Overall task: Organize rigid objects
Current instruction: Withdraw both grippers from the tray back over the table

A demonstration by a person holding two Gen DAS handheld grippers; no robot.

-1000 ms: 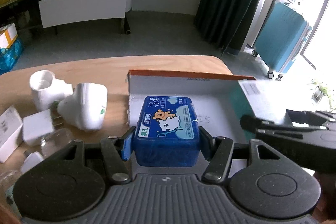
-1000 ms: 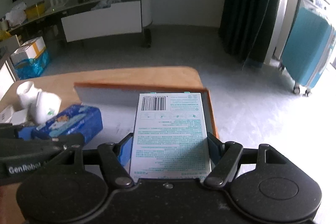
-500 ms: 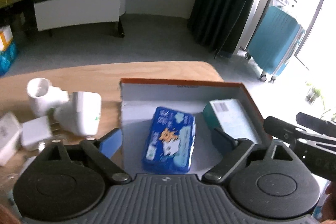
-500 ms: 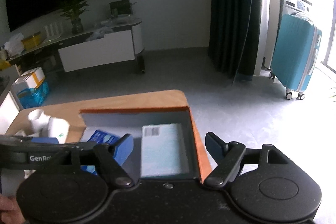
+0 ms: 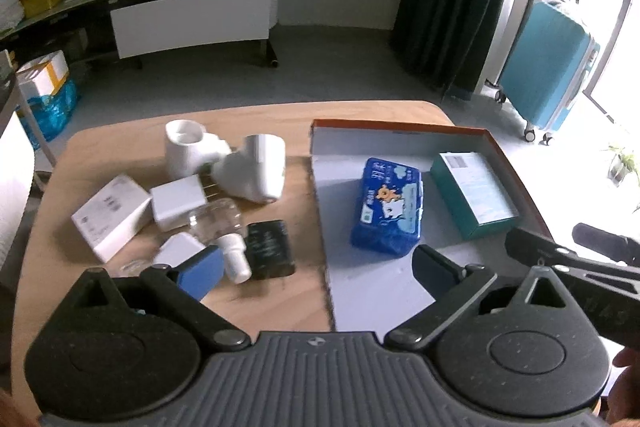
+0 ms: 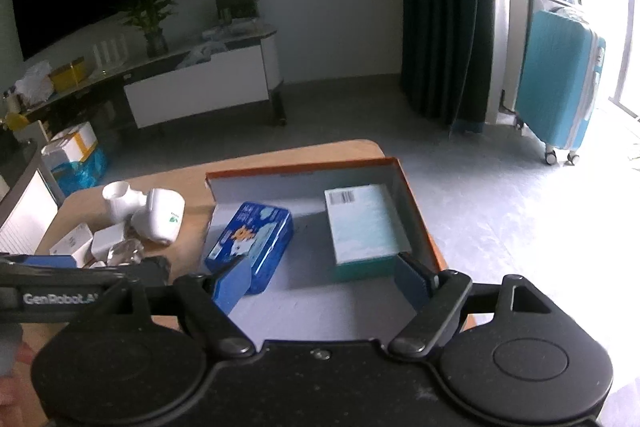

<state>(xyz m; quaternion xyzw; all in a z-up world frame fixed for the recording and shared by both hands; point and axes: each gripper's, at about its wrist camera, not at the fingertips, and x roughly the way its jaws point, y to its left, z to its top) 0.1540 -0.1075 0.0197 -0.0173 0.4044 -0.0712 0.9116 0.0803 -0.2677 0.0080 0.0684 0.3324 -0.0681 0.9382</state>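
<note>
An orange-rimmed box (image 5: 400, 125) (image 6: 416, 211) with a white floor sits on the right of the wooden table. A blue tin (image 5: 387, 205) (image 6: 250, 239) and a teal carton (image 5: 474, 193) (image 6: 362, 227) lie inside it, apart. My left gripper (image 5: 316, 273) is open and empty, raised above the box's left wall. My right gripper (image 6: 322, 279) is open and empty above the box's near part. Loose on the table left of the box are white pipe fittings (image 5: 228, 163), a white charger (image 5: 178, 201), a white carton (image 5: 110, 217), a clear bottle (image 5: 222, 227) and a black block (image 5: 269, 249).
The table (image 5: 120, 131) ends close behind the box. Beyond it lie grey floor, a TV bench (image 6: 192, 83), a dark curtain (image 6: 440, 11) and a teal suitcase (image 6: 560, 79). My right gripper's body shows at the right edge of the left wrist view (image 5: 580, 267).
Both grippers opened, left the blue tin and the teal carton lying in the box, and pulled back and up. The whole table now shows.
</note>
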